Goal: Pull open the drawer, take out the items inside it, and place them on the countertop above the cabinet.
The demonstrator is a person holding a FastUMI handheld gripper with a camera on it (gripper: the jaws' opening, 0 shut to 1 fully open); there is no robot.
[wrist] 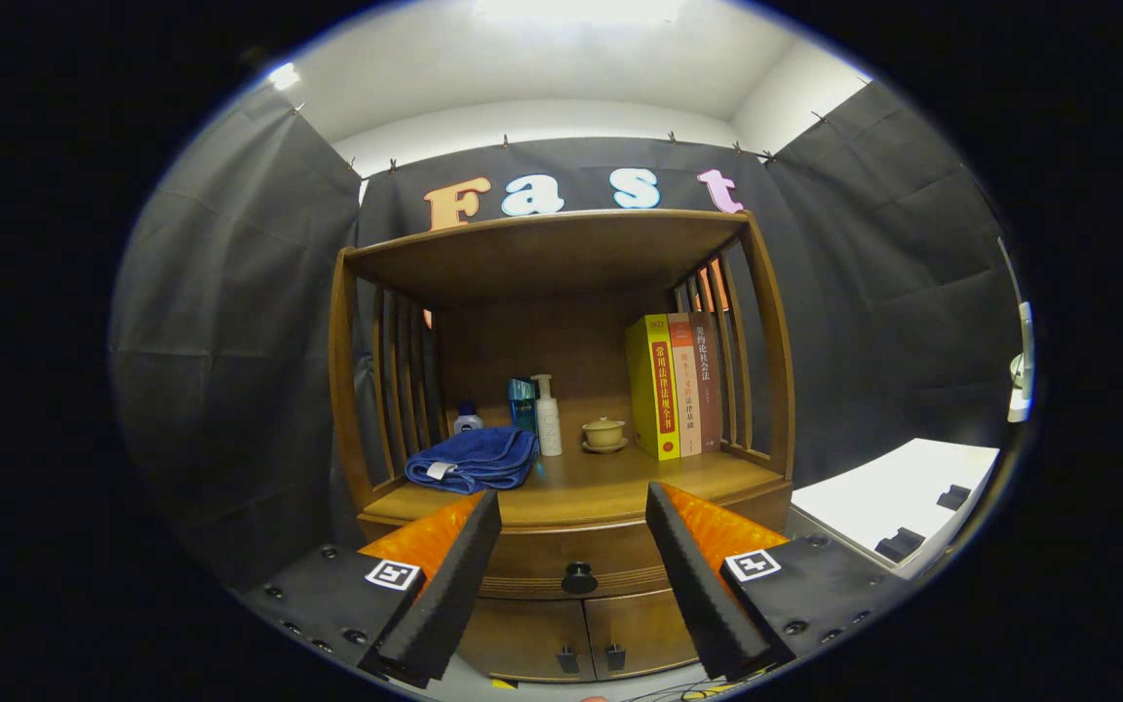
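Gripper view: my tongs (pixel 571 561) held wide apart, gripping nothing, the closed drawer (pixel 571 558) and its dark knob (pixel 579 578) between the fingers; beyond, the counter (pixel 610 483) carries a folded blue towel (pixel 472 458), bottles, a small cup and upright books (pixel 674 385)

A cloth-walled booth with a home-style wooden cabinet (pixel 561 390) holding books (pixel 674 385)

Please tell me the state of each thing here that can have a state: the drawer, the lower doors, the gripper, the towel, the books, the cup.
Drawer: closed.
Drawer knob: untouched, ahead between the fingers.
Gripper: open, empty.
Cabinet doors: closed.
Blue towel: folded, lying on the countertop.
Books: upright, side by side.
Cup: lidded, on its saucer.
Pump bottle: upright.
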